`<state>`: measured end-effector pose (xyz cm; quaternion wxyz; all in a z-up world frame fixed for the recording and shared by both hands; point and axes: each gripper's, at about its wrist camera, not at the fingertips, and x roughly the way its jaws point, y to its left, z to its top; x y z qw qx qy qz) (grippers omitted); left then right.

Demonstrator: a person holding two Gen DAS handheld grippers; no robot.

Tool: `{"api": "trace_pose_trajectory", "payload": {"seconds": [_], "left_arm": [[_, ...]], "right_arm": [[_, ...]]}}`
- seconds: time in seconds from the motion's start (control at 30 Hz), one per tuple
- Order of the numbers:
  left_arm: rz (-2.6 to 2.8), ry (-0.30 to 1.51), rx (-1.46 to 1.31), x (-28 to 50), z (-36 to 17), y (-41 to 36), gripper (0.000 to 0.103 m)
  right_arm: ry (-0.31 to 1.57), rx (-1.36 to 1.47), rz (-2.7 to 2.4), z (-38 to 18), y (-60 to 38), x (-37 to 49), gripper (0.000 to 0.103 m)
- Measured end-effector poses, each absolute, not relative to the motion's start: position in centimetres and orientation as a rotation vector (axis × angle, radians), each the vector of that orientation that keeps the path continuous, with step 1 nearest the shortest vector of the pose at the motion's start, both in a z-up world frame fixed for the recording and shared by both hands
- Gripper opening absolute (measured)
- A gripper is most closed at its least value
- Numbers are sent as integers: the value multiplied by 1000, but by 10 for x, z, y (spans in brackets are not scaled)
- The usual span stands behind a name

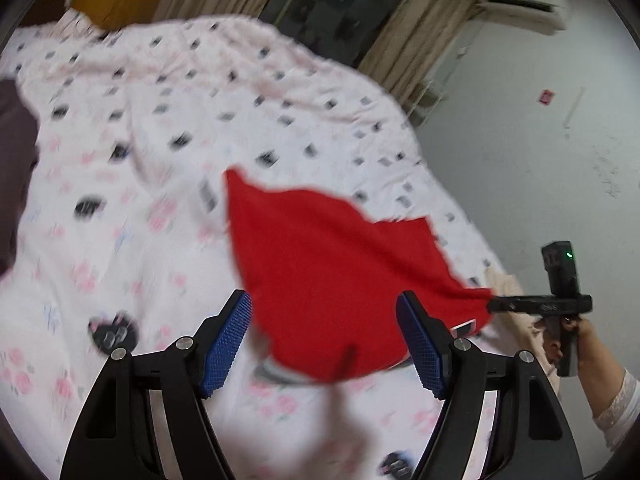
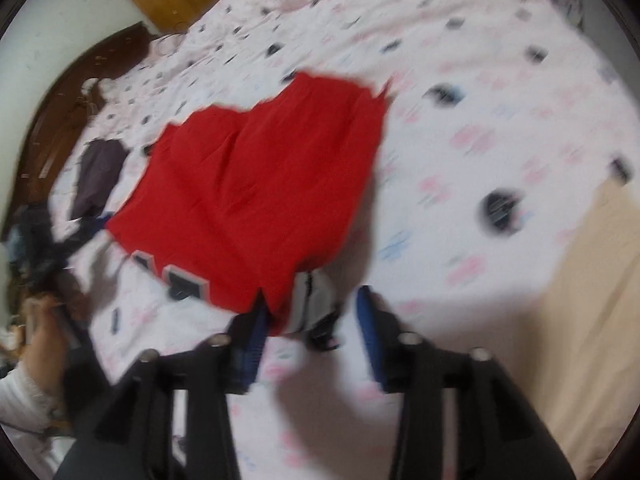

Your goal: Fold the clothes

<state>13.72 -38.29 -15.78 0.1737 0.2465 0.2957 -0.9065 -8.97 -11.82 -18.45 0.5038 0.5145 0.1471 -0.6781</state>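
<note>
While both views are blurred by motion, these lines tell only what is clear.

Left gripper (image 1: 324,340): opened wide, with nothing between the blue pads (image 1: 228,344).
Just ahead of the left gripper: the red garment (image 1: 340,280) starts right beyond the fingertips. It spreads forward and to the right over the bed.
Right of the left gripper: the right gripper (image 1: 494,303) is seen from the side in a person's hand (image 1: 560,336) with a lace sleeve (image 1: 616,404). One corner of the red garment is drawn out to its tip.
Right gripper, own view (image 2: 314,336): the fingers stand partly apart. The near hem of the red garment (image 2: 256,184), with a grey and white trim, comes in between them and lies against the left finger. If it really pinches the cloth, I cannot tell.
Ahead of the right gripper: the garment lies mostly flat and has dark letters on its near left edge.
Under everything: a pink flowered bedsheet (image 1: 120,160).
Far left of the right gripper: a dark garment (image 2: 96,176) lies on the sheet, apart from the red one. A brown headboard (image 2: 60,92) is behind it.
Right of the right gripper: a beige cloth (image 2: 592,280).
Far ahead of the left gripper: curtains (image 1: 412,40) and an air conditioner (image 1: 524,0) on the wall.
</note>
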Motion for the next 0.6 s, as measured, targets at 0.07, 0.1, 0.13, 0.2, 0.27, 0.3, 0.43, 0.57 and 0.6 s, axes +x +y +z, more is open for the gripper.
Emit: {"api": "trace_pose_trajectory", "payload": {"seconds": [0.07,0.1,0.13,0.2,0.27,0.3,0.43,0.57,0.6], "left_arm": [[-2611,803,709,125,-150,-377,70],[-2623,780,753,114,-151,-373,70],[-2622,758,793,105,-155,-371,70],[-2612,726,885,86,-167,-368,70],[-2580,732,950,76,-182,-367,70],[-2569,729,964,74,-186,-367,70],[-2551,742,965,73,-193,-369,70],[-2551,737,962,75,-197,-366,70],[-2552,729,960,76,-198,-365,70]], "right_arm": [[338,1196,-1673,-168,-127,-94,49],[326,1173,-1687,-160,-133,-96,49],[313,1150,-1700,-152,-138,-98,49],[289,1102,-1727,-135,-149,-101,49],[265,1055,-1753,-118,-160,-105,49],[270,1049,-1723,-116,-174,-102,49],[387,1108,-1556,-140,-228,-83,48],[512,1169,-1453,-172,-268,-69,48],[533,1178,-1444,-178,-273,-66,48]]}}
